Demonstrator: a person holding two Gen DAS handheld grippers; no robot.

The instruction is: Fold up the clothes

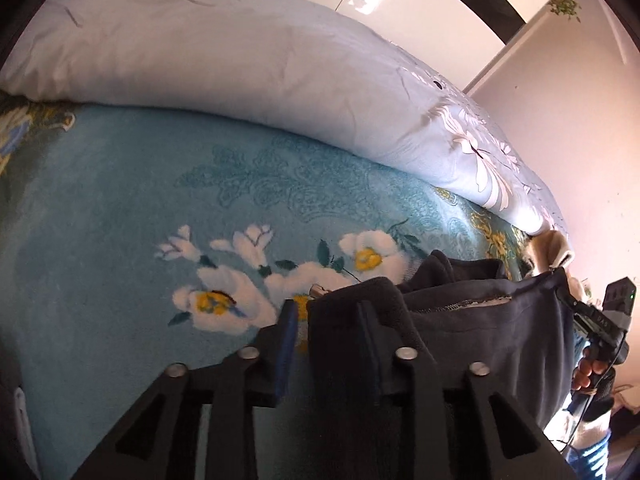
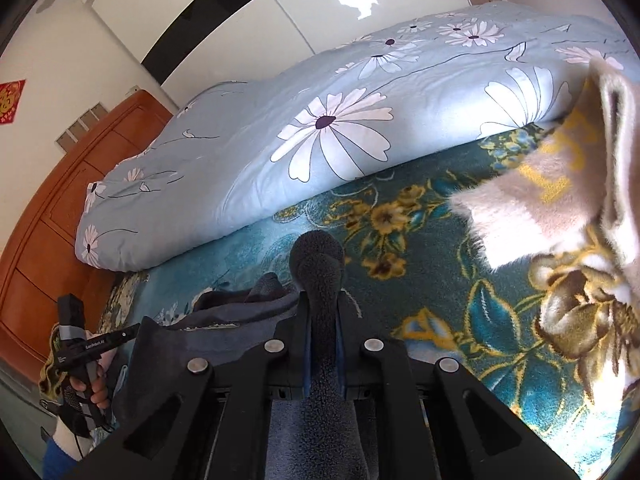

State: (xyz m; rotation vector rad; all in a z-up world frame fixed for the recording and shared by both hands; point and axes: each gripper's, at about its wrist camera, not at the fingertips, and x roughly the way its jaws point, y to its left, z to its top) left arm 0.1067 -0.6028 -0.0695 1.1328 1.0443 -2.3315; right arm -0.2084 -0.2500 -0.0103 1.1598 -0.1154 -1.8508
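Blanket point(image 2: 460, 280), claw-pinched garment point(image 2: 320, 272) edge

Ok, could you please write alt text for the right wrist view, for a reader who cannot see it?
The right hand-held gripper is shut on a fold of dark grey fleece garment, held over a teal floral plush blanket on a bed. Behind lies a rolled pale blue daisy-print duvet; a cream and yellow fuzzy cloth hangs at right, and the left hand-held gripper grips the garment at lower left.
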